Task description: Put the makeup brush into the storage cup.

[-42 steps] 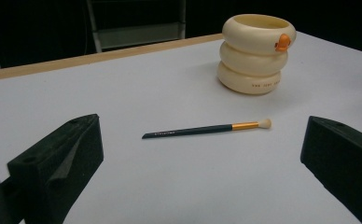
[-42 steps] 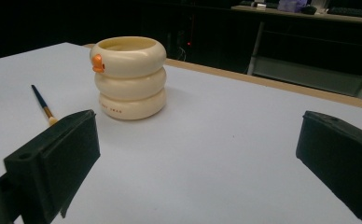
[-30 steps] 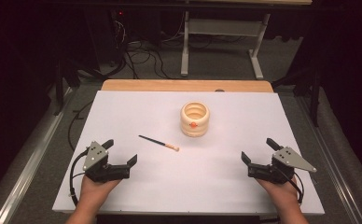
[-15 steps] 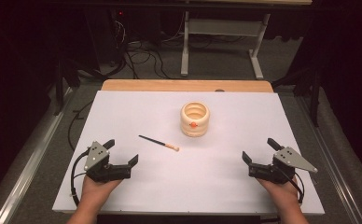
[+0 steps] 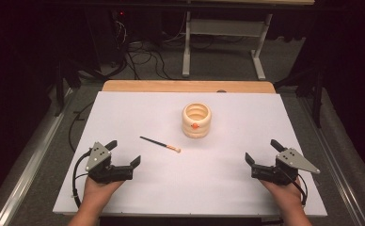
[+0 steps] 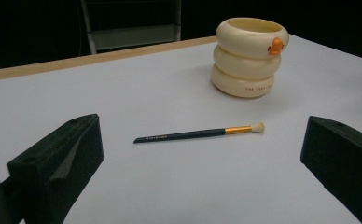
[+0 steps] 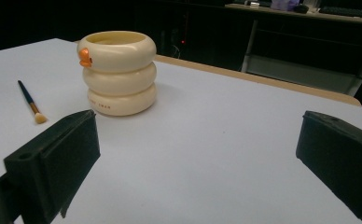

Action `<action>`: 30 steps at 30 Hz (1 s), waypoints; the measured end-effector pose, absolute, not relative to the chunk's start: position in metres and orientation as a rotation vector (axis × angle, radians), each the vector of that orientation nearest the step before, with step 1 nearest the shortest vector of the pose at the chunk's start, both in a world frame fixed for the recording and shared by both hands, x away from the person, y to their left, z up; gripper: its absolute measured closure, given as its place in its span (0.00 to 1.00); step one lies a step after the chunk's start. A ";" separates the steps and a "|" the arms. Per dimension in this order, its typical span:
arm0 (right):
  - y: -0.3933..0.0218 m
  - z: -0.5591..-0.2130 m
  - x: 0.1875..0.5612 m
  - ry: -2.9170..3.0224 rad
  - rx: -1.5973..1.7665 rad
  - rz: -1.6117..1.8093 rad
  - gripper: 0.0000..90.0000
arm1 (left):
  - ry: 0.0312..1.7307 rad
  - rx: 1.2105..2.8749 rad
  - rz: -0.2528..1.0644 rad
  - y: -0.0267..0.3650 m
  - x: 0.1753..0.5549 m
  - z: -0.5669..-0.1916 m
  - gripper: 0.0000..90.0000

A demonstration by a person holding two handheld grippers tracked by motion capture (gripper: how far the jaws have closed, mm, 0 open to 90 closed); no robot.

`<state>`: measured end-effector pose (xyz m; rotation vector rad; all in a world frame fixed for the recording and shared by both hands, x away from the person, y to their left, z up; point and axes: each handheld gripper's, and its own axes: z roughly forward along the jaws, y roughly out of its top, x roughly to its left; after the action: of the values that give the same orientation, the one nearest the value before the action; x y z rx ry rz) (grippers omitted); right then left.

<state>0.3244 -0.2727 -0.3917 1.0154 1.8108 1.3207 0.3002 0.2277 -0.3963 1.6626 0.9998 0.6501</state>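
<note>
Nothing had shifted since the earlier frames. Left gripper [image 5: 122,157] and right gripper [image 5: 262,155] rested with jaws spread, empty. Makeup brush [image 5: 160,144] lay flat at 8 o'clock of the duck-beaked cup [image 5: 196,120], near it. Risk: thin handle rolling away under a pinch.

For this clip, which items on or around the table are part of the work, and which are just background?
Part of the work:
- makeup brush, lying flat on the white table
- cream ringed cup, upright, apart from the brush
- left gripper and right gripper, both open, holding nothing

Background:
- metal stand beyond the table
- cables on the floor
</note>
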 end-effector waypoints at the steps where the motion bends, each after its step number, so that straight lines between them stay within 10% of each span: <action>1: -0.272 -0.392 0.324 1.810 1.022 1.316 0.01 | 0.998 1.665 0.647 0.228 0.301 -0.396 0.00; 30: -0.269 -0.395 0.326 1.842 1.013 1.285 0.01 | 1.174 1.714 0.642 0.242 0.312 -0.409 0.00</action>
<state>0.3261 -0.2691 -0.3947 1.0126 1.8416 1.2854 0.3118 0.2422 -0.4085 1.7141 1.1745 0.6416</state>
